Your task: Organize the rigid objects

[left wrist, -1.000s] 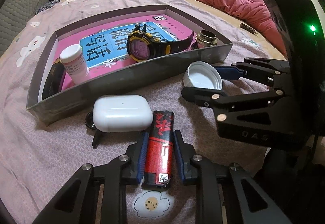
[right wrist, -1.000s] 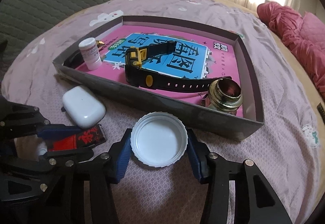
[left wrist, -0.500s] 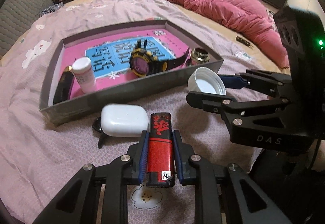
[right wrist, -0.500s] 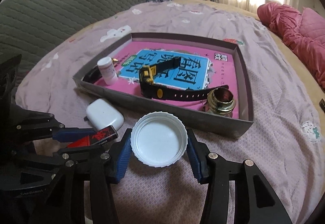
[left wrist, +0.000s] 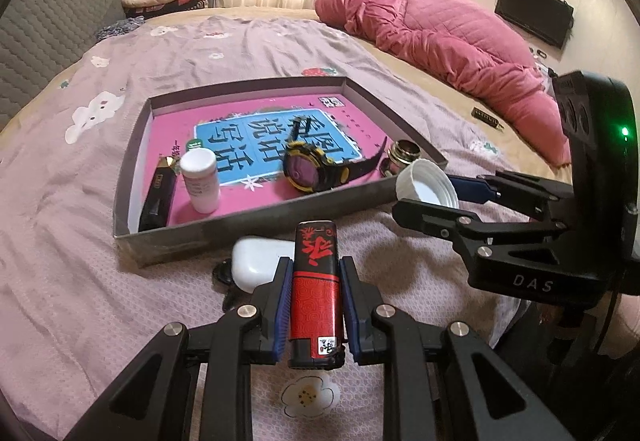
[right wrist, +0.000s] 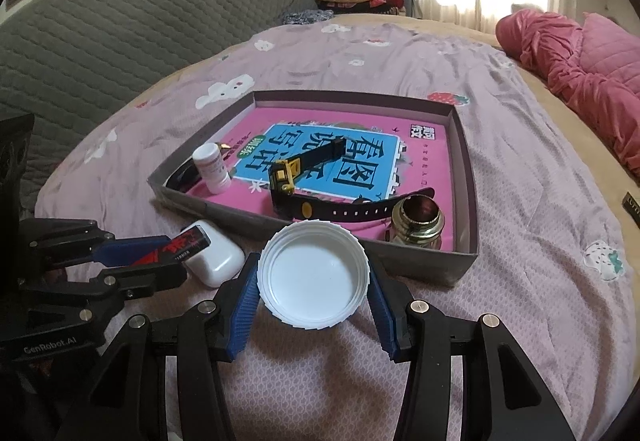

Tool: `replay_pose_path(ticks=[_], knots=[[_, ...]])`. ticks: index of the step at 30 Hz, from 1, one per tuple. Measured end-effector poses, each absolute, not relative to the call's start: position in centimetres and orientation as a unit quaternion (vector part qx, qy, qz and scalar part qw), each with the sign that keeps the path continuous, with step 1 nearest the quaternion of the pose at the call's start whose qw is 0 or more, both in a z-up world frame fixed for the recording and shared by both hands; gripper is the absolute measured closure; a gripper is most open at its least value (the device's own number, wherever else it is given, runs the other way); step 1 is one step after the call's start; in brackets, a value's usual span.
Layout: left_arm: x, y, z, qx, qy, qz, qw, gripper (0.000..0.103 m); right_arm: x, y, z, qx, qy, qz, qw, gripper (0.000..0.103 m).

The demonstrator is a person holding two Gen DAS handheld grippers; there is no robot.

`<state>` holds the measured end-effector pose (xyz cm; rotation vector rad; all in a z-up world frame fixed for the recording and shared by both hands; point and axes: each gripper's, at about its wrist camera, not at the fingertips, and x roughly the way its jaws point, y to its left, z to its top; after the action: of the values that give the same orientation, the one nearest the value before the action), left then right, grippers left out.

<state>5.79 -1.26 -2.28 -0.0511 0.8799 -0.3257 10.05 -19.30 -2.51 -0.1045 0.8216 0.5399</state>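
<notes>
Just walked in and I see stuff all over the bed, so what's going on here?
A person is tidying small items into a shallow box on the bed. The left gripper is shut on a red lighter; the right gripper grips a white lid. Both are in front of the box. A watch, a white bottle and a brass cap already lie inside. A white earbud case remains on the sheet.

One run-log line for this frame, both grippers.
left gripper: shut on lighter | right gripper: shut on white cap | tray: ahead
</notes>
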Motion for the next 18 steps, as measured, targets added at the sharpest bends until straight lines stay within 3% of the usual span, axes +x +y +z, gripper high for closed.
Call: replay_pose_path(ticks=[18], knots=[[6.8,0.8,-1.5,-0.05,0.398,-0.135,0.906,0.08,11.2,-18.6,-1.8,-0.039,0.378,0.264,0.887,0.051]])
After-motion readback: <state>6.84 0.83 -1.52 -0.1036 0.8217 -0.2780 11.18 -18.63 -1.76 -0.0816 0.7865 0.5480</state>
